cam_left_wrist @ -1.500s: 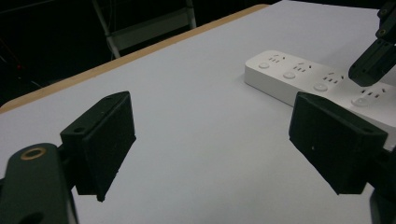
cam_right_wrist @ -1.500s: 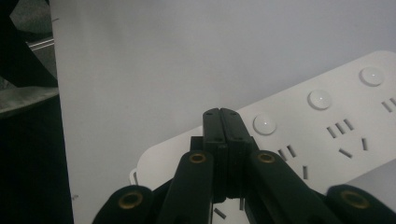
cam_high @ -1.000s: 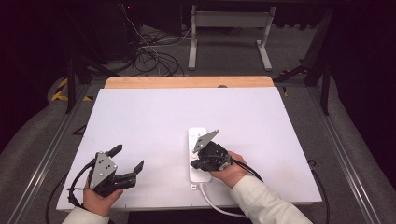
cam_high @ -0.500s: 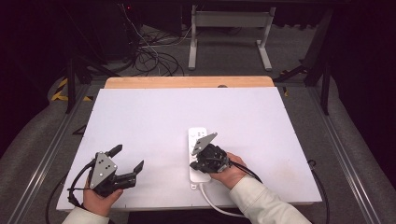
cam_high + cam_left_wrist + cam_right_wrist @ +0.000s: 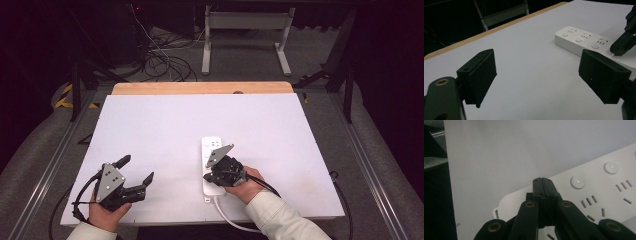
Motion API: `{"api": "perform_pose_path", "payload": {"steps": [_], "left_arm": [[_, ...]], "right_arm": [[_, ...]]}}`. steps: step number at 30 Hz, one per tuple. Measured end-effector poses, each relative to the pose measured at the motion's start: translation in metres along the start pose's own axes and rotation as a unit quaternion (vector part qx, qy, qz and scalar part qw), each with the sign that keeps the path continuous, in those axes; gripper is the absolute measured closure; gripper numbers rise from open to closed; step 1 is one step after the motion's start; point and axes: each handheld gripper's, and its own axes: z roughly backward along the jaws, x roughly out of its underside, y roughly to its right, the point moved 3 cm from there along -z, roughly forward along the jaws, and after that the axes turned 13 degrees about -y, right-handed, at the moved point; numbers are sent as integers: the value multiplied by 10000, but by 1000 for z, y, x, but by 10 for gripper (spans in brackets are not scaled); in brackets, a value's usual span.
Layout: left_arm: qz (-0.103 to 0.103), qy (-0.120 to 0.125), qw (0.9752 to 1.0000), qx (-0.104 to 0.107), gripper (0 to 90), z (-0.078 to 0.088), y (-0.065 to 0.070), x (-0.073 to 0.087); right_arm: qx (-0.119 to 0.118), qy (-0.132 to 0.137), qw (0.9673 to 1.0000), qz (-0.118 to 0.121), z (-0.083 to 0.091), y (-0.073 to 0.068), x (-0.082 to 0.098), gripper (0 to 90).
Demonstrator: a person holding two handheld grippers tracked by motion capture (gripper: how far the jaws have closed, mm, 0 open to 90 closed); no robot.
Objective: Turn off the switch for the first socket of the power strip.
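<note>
Speaker one: Table (image 5: pixel 165 125) first, please — what lies on it?

Speaker two: White board over a wooden top. On it lies a white power strip (image 5: pixel 210 150), lengthwise, right of the middle and toward the near edge. Its white cord (image 5: pixel 227 217) leaves the near end and runs off the table's front.

Speaker one: Where are the hands?

Speaker two: Both come in from the near edge. The right gripper (image 5: pixel 212 176) sits over the strip's near half, its tips at the strip's top face. In the right gripper view its two black jaws are pressed flat together with nothing between them, above the sockets and beside a round button (image 5: pixel 577 182).

Speaker one: And the other?

Speaker two: The left gripper (image 5: pixel 136 172) hovers near the table's front left corner, well apart from the strip. Its jaws stand wide, empty, above bare white surface.
</note>
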Motion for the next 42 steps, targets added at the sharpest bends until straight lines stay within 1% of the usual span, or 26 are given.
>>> {"api": "perform_pose_path", "payload": {"steps": [6, 14, 18, 20, 26, 31, 34, 35, 38, 39, 41, 42], "left_arm": [[6, -7, 10000, 2, 149, 0, 0, 0], [18, -3, 10000, 3, 149, -1, 0, 0], [12, -17, 10000, 10, 149, -1, 0, 0], [17, -30, 10000, 19, 149, -1, 0, 0], [27, -37, 10000, 17, 149, -2, 0, 0], [23, -35, 10000, 17, 149, -2, 0, 0], [2, -38, 10000, 3, 149, -2, -1, 0], [5, -45, 10000, 1, 149, -2, 0, 0], [5, -44, 10000, 1, 149, -2, -1, 0], [-7, -43, 10000, 1, 149, -2, -1, 0], [22, -32, 10000, 9, 149, -2, -1, 0], [30, -32, 10000, 10, 149, -2, -2, 0]], "right_arm": [[4, 29, 10000, -6, 0, 0, 1, 900], [120, 45, 9999, 32, 0, -3, 1, 900], [86, 68, 9999, -1, -1, -2, 2, 900], [24, 104, 9999, -58, -1, -1, 3, 900], [-5, 176, 9998, -109, -1, 0, 4, 900], [-7, 142, 9998, -122, -2, 0, 4, 900], [-25, 179, 9998, -130, -2, 0, 5, 900], [-71, 186, 9997, -126, -2, 1, 4, 900], [-58, 224, 9997, -104, -1, 1, 3, 900], [-47, 388, 9992, -62, 7, 0, -1, 900], [-108, 707, 9974, -51, 19, -2, -4, 900], [-110, 822, 9965, -40, 27, -2, -7, 900]]}}
